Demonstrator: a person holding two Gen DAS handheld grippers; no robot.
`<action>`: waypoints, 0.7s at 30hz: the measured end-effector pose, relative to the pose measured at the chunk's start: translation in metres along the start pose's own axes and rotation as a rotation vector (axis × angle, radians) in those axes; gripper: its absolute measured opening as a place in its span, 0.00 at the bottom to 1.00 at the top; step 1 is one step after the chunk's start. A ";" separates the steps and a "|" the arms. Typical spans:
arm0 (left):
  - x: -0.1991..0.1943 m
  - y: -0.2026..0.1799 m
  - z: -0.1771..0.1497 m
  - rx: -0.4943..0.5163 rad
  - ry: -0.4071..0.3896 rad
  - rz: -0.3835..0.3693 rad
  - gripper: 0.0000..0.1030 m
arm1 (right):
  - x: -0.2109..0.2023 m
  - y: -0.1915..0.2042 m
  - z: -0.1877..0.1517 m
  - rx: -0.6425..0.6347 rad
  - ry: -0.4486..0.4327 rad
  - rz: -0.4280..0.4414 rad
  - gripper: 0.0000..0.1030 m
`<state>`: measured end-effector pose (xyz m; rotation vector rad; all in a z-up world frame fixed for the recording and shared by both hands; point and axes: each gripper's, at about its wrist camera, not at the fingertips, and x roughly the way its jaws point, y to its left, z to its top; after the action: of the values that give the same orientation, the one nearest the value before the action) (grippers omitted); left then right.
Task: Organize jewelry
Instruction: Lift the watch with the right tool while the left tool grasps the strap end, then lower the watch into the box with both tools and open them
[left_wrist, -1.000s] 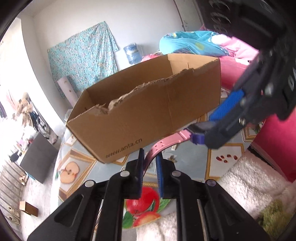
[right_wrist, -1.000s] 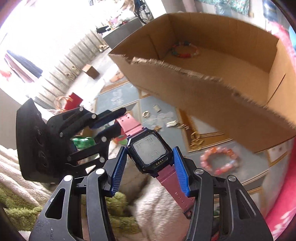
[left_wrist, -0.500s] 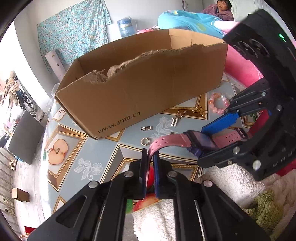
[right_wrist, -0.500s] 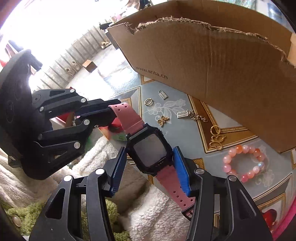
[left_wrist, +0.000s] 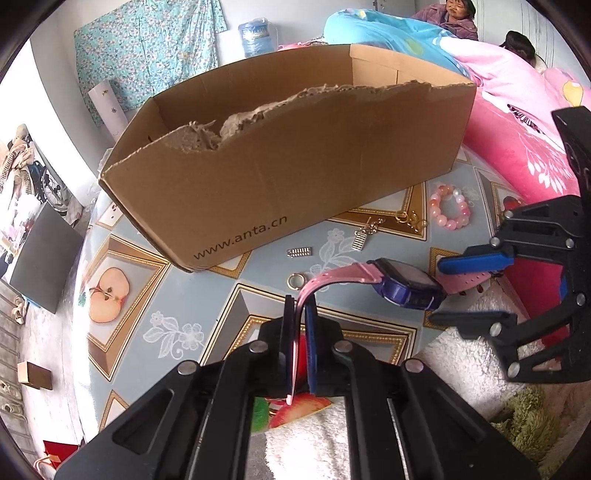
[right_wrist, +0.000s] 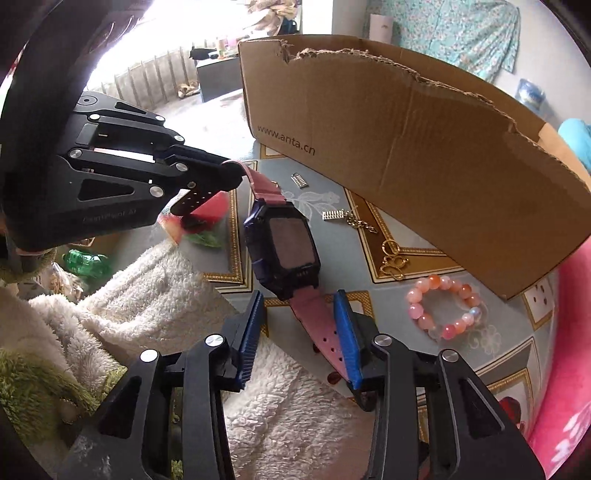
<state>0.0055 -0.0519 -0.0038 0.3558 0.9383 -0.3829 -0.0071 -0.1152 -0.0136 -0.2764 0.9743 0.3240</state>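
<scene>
A watch (left_wrist: 406, 286) with a dark case and pink straps hangs just above the patterned table. My left gripper (left_wrist: 300, 302) is shut on the end of its upper strap. In the right wrist view the watch (right_wrist: 284, 247) stretches from the left gripper (right_wrist: 229, 173) down to my right gripper (right_wrist: 299, 299). The right jaws are closing. The lower strap lies between them against the right pad, and a gap shows at the left pad. The watch case sits just ahead of the blue pads. The cardboard box (left_wrist: 295, 177) stands behind, its inside hidden.
A pink bead bracelet (right_wrist: 445, 310), a gold butterfly chain (right_wrist: 393, 258), silver charms (left_wrist: 299, 252) and a gold ring (left_wrist: 295, 280) lie on the table in front of the box. A white fluffy cloth (right_wrist: 147, 295) covers the near edge. A pink blanket (left_wrist: 517, 122) lies to the right.
Both grippers have come down toward the table with the watch. The right pads have let go of the watch case and slid back along the lower strap, standing narrower now.
</scene>
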 end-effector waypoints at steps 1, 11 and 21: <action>0.000 0.000 0.000 -0.001 0.000 0.003 0.05 | -0.003 0.000 -0.001 0.002 -0.003 -0.019 0.25; -0.031 0.010 0.001 -0.024 -0.050 -0.053 0.05 | -0.059 -0.024 -0.002 0.086 -0.134 -0.072 0.01; -0.096 0.044 0.076 -0.015 -0.234 -0.132 0.05 | -0.114 -0.083 0.081 0.180 -0.246 -0.006 0.01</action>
<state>0.0286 -0.0325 0.1233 0.2297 0.7373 -0.5262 0.0270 -0.1774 0.1329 -0.0728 0.7543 0.2555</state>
